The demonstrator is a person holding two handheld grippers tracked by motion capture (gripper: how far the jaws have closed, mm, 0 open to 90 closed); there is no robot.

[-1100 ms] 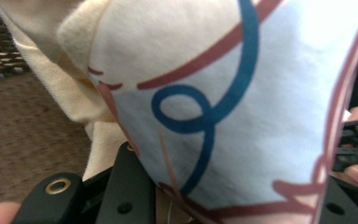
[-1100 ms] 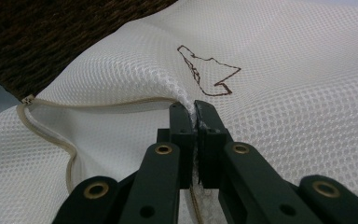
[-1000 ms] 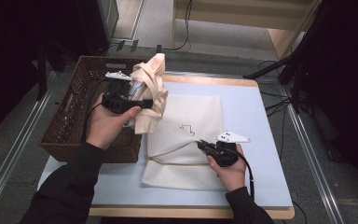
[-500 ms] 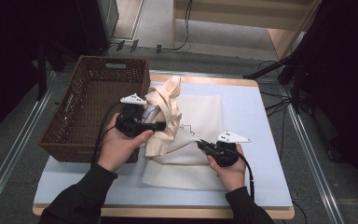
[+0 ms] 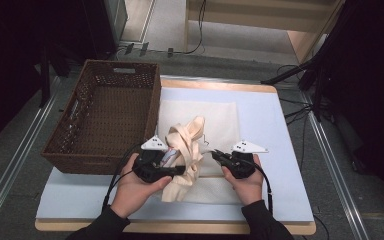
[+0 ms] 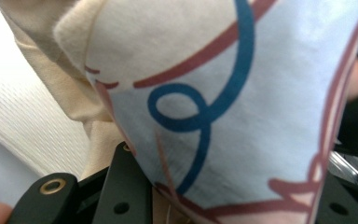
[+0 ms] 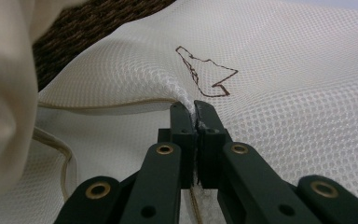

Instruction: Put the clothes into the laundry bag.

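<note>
Cream cloth, bunched and hanging in loose folds, is pinched in the left gripper just in front of the near right corner of the brown wicker basket, over the near left part of a white mesh bag that lies flat on the pale blue table mat. In the left gripper view the cloth crowds the lens, showing a pale patch printed with a blue loop and reddish lines, and its lower folds sit down between the black jaws, which press on it from either side. The right gripper lies low on the mat to the right of the bundle, pointing left toward it, with the person's hand wrapped around its body. In the right gripper view its jaws are pressed together on a raised fold of the mesh bag at its piped edge, lifting that edge slightly; a small brown outline mark is drawn on the mesh just beyond the tips, and the hanging cloth fills the left side, with the basket behind it.
</note>
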